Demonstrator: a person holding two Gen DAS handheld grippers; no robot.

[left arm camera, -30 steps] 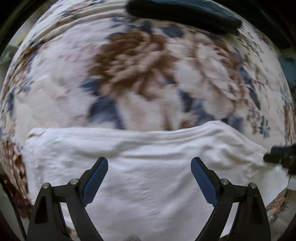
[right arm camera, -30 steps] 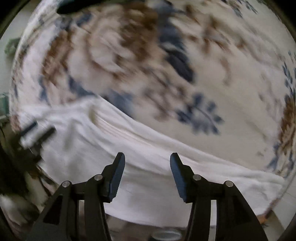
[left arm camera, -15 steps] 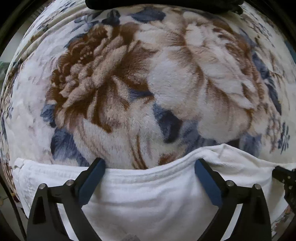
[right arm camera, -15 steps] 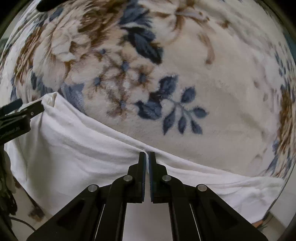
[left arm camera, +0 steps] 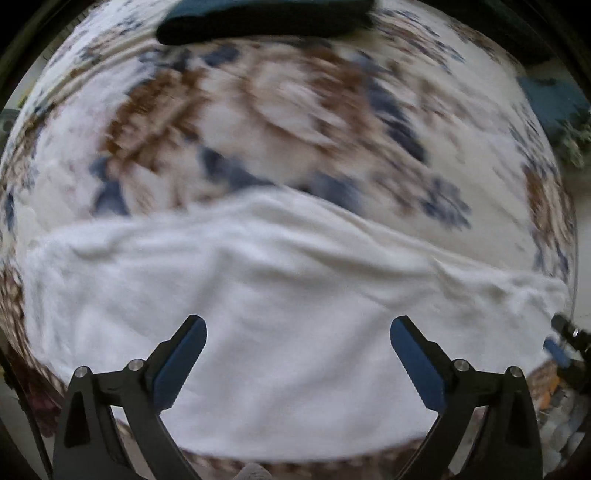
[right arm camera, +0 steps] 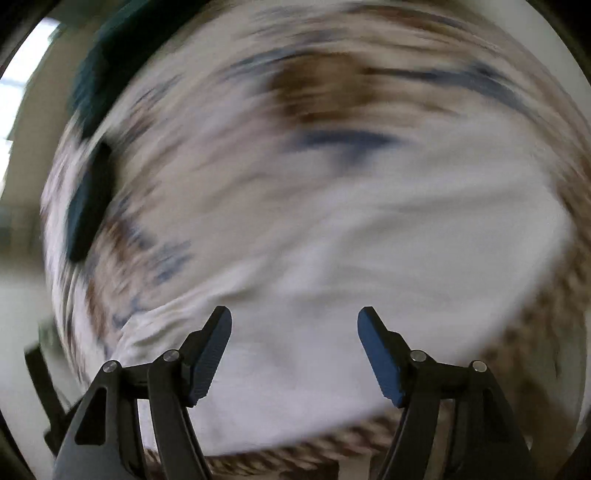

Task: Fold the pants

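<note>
White cloth, the pants [left arm camera: 288, 314], lies spread across the near part of the blanket [left arm camera: 258, 122] in front of both claws, its far edge rumpled and running roughly side to side. Half a second ago my right gripper [right arm camera: 294, 325] was pinched shut at that far edge; now its jaws stand wide with nothing between them, so I have let the cloth go. My left gripper [left arm camera: 297, 334] is wide as before and empty. Its view has pulled back, so more cloth shows than a moment ago. Both views are smeared, the right one badly. I judge a fold has just been laid down and I am backing off to look; how neat it sits I cannot tell through the blur.

Under the cloth is a plush flowered blanket, brown and blue on cream. A dark garment [left arm camera: 262, 16] lies at its far edge, apart from the pants. Beyond, at the left of the right view, there is a pale wall and a bright window [right arm camera: 22, 70].
</note>
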